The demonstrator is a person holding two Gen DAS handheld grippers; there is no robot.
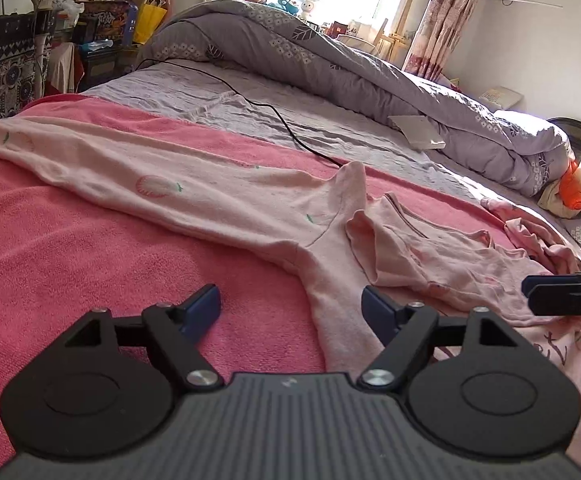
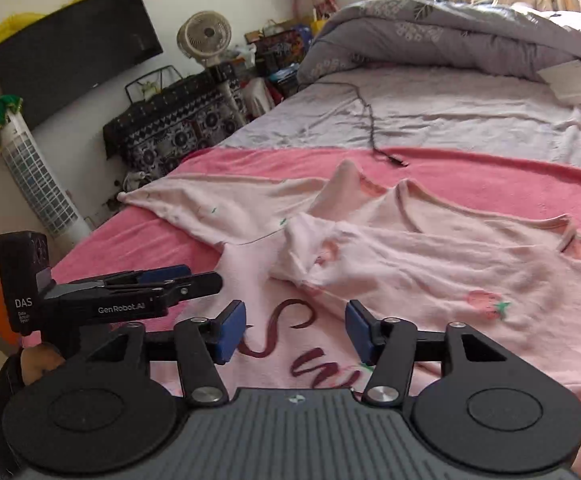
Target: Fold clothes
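Note:
A pale pink long-sleeved shirt (image 1: 218, 196) (image 2: 410, 256) with strawberry prints and dark red lettering lies spread on a pink blanket (image 1: 70, 260) (image 2: 490, 176) on the bed. One sleeve (image 1: 70, 152) stretches far left. The other sleeve (image 2: 314, 248) lies bunched across the chest. My left gripper (image 1: 290, 300) (image 2: 198, 278) is open low over the blanket, its right finger beside the shirt's lower edge, nothing between its pads. My right gripper (image 2: 296, 326) (image 1: 530, 288) is open just above the lettering, its pads clear of the cloth.
A rolled grey quilt (image 1: 330, 60) lies along the far side of the bed, with a white box (image 1: 418, 132) against it. A black cable (image 1: 282, 120) ends near the collar. More pink clothing (image 1: 542, 240) is heaped at the right. A tower fan (image 2: 38, 176) and clutter stand beyond the left edge.

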